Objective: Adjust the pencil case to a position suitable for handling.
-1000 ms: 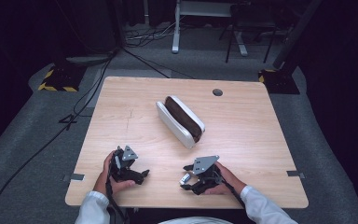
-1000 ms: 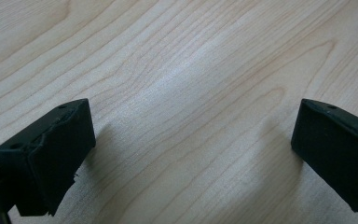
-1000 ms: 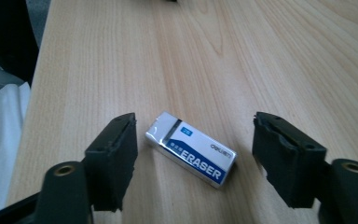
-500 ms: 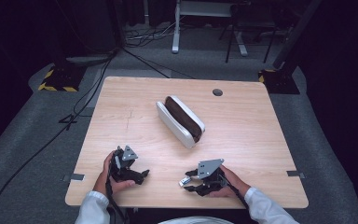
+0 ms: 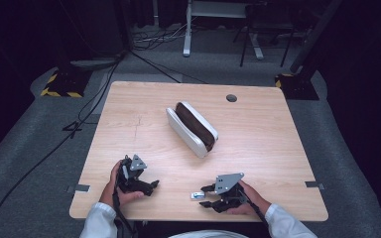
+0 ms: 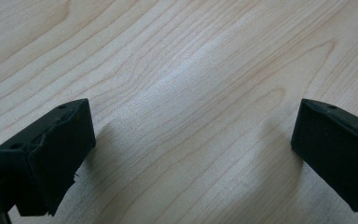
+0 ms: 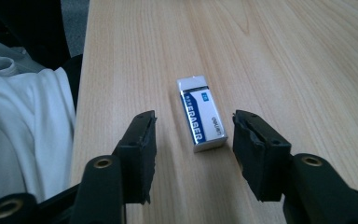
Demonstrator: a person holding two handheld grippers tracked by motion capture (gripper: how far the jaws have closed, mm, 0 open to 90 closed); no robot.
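Looking down from the high view, a wooden table [image 5: 258, 148] carries a white pencil case [image 5: 192, 129] with a dark brown inside, lying open near the middle of the frame. At the lower left, the left tool [image 5: 146, 186] rests low over bare wood in the person's hand. At the lower right, the right tool [image 5: 206, 196] points toward the left of the frame, and a small white eraser [image 5: 197, 196] lies on the table just at its tips, well apart from the case.

From the left gripper view, two black jaws stand wide apart at the lower corners, with nothing but wood grain between them: this tool is released.

From the right gripper view, the eraser [image 7: 201, 114] lies flat at the centre of the frame, its near end between the two jaws. These have just been closing, yet a gap shows on each side, so the pads do not press it: the tool is not yet clenched. The blue sleeve reads "ERASER" in white capitals, with a smaller brand word beside it that looks like "deli". A white sleeve [image 7: 23, 135] fills the left edge.

I judge the step to be the pickup of the eraser. The next move calls for reaching slightly further along it, then closing squarely on its long sides.
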